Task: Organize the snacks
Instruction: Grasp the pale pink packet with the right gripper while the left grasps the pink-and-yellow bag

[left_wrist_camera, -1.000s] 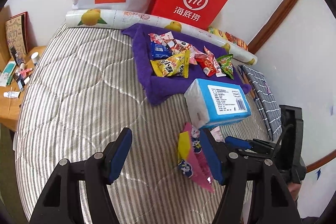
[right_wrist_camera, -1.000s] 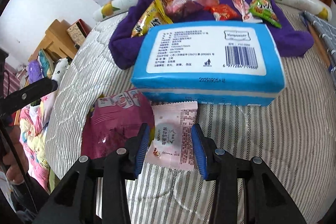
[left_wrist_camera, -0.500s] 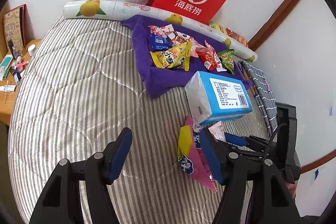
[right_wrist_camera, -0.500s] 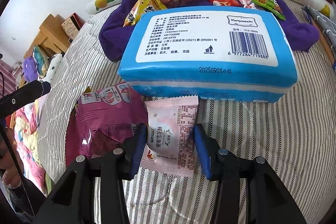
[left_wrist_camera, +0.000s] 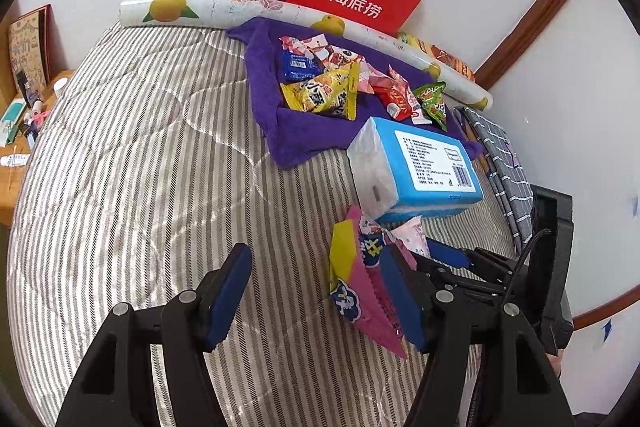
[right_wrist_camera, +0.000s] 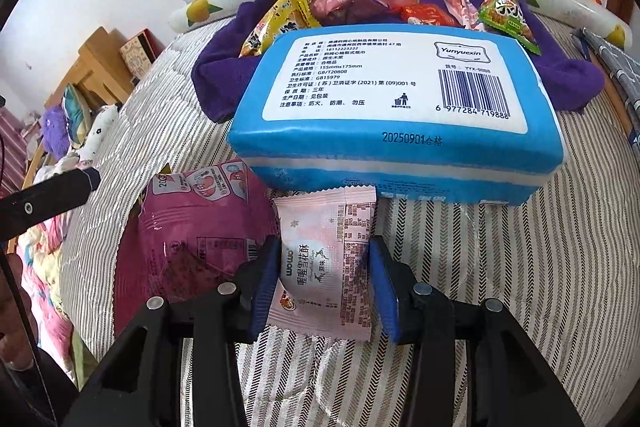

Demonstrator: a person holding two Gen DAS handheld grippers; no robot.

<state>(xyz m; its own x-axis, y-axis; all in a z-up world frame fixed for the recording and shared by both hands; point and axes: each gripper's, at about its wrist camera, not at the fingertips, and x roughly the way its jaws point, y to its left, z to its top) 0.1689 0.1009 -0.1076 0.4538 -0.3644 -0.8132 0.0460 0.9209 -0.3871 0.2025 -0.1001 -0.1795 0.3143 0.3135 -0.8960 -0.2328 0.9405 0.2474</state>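
Pale pink snack packet (right_wrist_camera: 324,267) flat on striped bed (right_wrist_camera: 500,267), just near of blue tissue pack (right_wrist_camera: 396,107). Right gripper (right_wrist_camera: 324,291) jaws just closing, pads at both packet edges, squeeze not certain. Magenta snack bag (right_wrist_camera: 200,227) left of packet. Left gripper (left_wrist_camera: 316,291) spread, empty. Snack pile (left_wrist_camera: 340,83) far on purple towel (left_wrist_camera: 264,67).
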